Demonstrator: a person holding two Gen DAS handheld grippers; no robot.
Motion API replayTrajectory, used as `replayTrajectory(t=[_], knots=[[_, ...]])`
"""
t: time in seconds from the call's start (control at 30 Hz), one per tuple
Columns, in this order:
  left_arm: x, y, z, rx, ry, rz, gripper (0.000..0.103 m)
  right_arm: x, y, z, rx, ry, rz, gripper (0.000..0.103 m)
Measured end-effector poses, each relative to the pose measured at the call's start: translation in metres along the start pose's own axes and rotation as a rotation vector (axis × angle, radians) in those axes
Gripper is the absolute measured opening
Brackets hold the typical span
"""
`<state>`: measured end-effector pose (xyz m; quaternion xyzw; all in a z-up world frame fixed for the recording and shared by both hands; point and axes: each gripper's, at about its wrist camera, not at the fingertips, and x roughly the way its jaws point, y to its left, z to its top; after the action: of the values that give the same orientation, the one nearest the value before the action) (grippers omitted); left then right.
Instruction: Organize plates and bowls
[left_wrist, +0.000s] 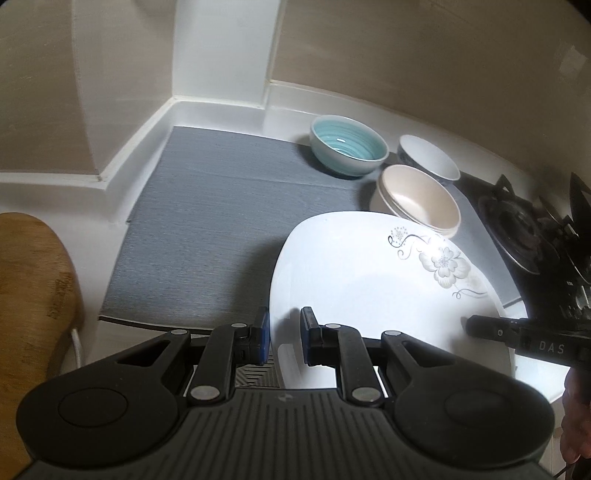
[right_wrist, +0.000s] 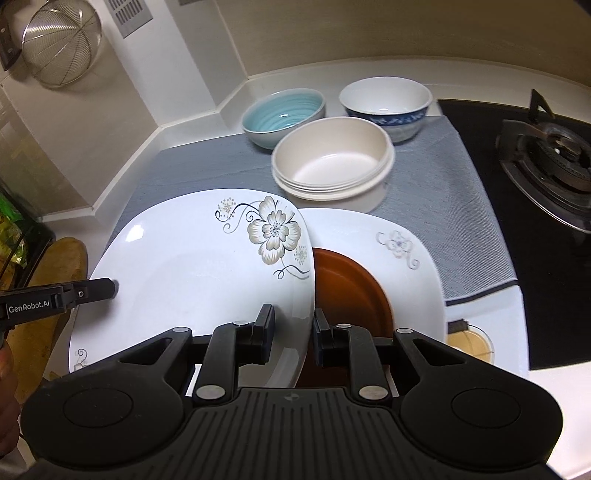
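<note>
A white square plate with a flower print (left_wrist: 369, 288) (right_wrist: 199, 273) is held up between both grippers. My left gripper (left_wrist: 284, 336) grips its left rim; my right gripper (right_wrist: 293, 332) grips its right rim. Under it lies a second flowered white plate (right_wrist: 410, 266) with an orange plate (right_wrist: 351, 291) on top. A stack of cream bowls (right_wrist: 332, 162) (left_wrist: 421, 199), a teal bowl (right_wrist: 284, 114) (left_wrist: 347, 147) and a blue-patterned white bowl (right_wrist: 388, 107) (left_wrist: 428, 157) stand behind on the grey mat (left_wrist: 221, 221) (right_wrist: 443, 199).
A black gas hob (right_wrist: 546, 155) (left_wrist: 524, 229) lies to the right. A wooden board (left_wrist: 29, 295) stands at the left. A wire strainer (right_wrist: 61, 40) hangs on the wall. White wall corner (left_wrist: 218, 55) behind the mat.
</note>
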<state>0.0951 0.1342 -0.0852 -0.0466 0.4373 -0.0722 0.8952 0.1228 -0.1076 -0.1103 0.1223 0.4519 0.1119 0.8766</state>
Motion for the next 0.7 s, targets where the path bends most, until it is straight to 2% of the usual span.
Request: replayTrajectory(t=[0.47,0.7], knots=[[0.026,-0.044,0.001,0.077,0.037,-0.058,0.018,0.000,-0.003,-0.002,0.061,-0.008,-0.065,0.023],[0.041,-0.055,-0.002,0.087,0.058,-0.057,0.018,0.002,0.004,0.003,0.064,-0.005,-0.094,0.023]])
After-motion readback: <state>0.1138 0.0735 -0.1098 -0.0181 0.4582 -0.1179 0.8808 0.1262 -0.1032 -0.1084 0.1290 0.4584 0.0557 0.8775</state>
